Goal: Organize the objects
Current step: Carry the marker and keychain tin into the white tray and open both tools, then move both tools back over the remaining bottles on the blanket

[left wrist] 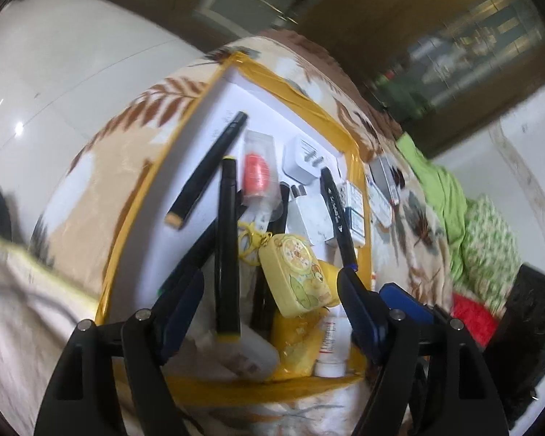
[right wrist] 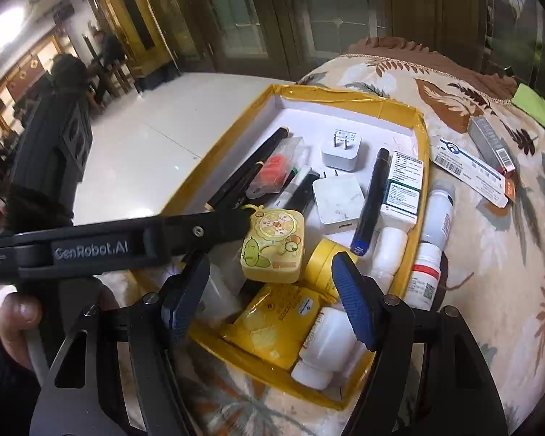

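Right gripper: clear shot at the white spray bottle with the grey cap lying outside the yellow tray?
Probably yes. The right gripper is open and empty, and the white spray bottle with the grey cap lies uncovered on the leaf-print blanket, against the yellow tray wall, which may crowd one finger.

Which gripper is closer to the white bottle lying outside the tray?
Right. The right gripper hangs open over the tray's near end, with the white bottle just past its right finger; the left gripper reaches in from the tray's far side.
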`<state>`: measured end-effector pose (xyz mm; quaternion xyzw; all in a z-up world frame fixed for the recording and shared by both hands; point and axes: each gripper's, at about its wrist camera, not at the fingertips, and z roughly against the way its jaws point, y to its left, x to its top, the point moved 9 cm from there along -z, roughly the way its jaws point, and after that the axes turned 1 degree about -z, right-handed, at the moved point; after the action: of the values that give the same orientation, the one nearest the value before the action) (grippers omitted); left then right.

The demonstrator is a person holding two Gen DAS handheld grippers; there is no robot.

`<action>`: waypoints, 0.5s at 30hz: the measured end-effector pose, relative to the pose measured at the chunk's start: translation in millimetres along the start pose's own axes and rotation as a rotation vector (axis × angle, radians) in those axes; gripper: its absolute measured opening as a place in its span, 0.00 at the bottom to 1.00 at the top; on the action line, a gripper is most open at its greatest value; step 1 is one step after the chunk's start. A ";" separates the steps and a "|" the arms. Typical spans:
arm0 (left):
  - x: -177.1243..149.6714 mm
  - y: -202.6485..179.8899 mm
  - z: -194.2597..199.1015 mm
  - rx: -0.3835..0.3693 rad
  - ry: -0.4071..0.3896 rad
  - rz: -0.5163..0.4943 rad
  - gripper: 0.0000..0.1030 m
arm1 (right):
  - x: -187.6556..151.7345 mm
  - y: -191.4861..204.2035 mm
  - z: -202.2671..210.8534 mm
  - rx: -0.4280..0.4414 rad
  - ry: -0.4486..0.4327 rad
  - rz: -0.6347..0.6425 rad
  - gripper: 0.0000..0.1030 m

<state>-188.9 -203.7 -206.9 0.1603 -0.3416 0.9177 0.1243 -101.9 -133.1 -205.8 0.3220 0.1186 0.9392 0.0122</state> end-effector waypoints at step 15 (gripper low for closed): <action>-97.7 -73.4 45.7 0.004 -0.021 -0.079 0.74 | 5.2 -56.7 16.2 0.064 0.002 -0.342 0.69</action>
<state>-64.9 -191.8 -168.2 0.1837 -0.3346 0.9109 0.1567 -99.2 -74.0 -203.3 0.2962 0.2017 0.9195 0.1614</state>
